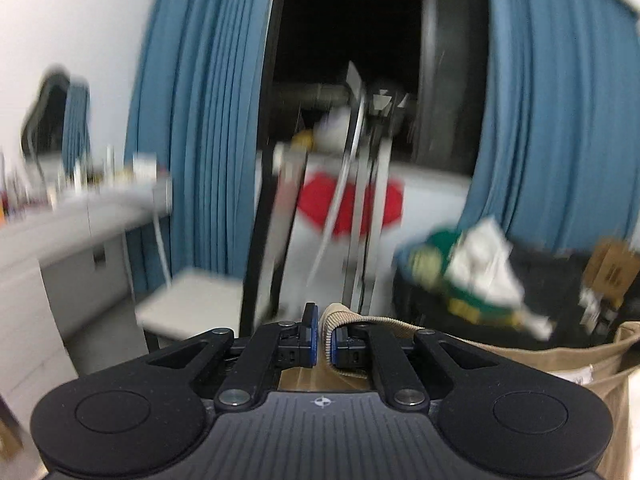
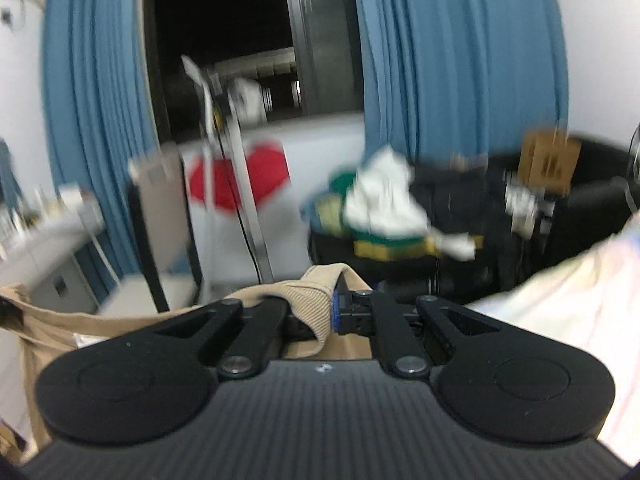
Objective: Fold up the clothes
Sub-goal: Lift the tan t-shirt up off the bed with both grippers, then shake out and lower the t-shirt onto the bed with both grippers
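I look into a room with blue curtains (image 1: 208,120) either side of a dark window (image 1: 348,40), a white panel with a red heart (image 2: 240,180) beneath it, and a heap of mixed laundry (image 2: 384,208) on dark furniture beyond; both views are smeared, so background detail is uncertain.

The tan corduroy garment (image 1: 520,356) hangs between the two tools. The left hand-held gripper (image 1: 323,340) is clamped narrow on a ribbed edge of it, the cloth bunched over the inner pad. The right hand-held gripper (image 2: 326,312) is likewise pinched tight on a ribbed fold of the tan corduroy garment (image 2: 280,296), which drapes away to the left of that view.

Assessment: the fabric is soft, light to middling in weight, and its ribbing should resist slipping. It appears to be held along one hem or waistband, though I cannot confirm which. Holds near the two corners suit laying it flat. No tabletop is visible.
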Demonstrator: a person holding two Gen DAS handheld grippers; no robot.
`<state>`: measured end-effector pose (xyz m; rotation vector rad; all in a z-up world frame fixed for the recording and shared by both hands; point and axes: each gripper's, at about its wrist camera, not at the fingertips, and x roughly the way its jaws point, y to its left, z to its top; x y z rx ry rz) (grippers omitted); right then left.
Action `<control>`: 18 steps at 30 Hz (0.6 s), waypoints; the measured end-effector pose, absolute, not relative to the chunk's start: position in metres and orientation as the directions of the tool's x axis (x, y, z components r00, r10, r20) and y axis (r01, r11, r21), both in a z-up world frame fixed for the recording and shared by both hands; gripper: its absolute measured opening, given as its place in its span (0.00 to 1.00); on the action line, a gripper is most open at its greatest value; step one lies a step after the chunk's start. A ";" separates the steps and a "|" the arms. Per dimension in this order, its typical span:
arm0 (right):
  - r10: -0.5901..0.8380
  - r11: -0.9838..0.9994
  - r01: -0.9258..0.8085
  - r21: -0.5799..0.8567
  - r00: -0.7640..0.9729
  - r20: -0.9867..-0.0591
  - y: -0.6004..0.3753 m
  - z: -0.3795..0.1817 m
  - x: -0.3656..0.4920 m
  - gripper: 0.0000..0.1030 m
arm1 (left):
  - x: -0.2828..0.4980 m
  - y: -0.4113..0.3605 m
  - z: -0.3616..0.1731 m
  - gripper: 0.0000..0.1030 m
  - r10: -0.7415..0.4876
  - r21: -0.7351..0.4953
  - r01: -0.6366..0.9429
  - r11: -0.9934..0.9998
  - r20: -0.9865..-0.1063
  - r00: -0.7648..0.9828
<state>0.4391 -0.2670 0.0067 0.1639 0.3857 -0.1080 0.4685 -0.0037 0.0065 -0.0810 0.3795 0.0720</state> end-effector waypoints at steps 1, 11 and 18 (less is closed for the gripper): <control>-0.070 0.983 0.133 0.127 0.908 -0.412 -0.268 -0.017 0.459 0.06 | 0.486 -0.003 -0.021 0.06 0.056 -0.066 -0.091 0.994 -0.412 0.909; 0.054 0.973 0.106 0.203 0.756 -0.652 -0.284 -0.149 0.544 0.07 | 0.572 0.010 -0.160 0.04 0.037 0.021 -0.030 0.999 -0.602 0.798; 0.134 0.973 0.037 0.227 0.712 -0.689 -0.287 -0.141 0.547 0.19 | 0.565 0.018 -0.126 0.58 -0.025 -0.035 0.004 0.999 -0.617 0.786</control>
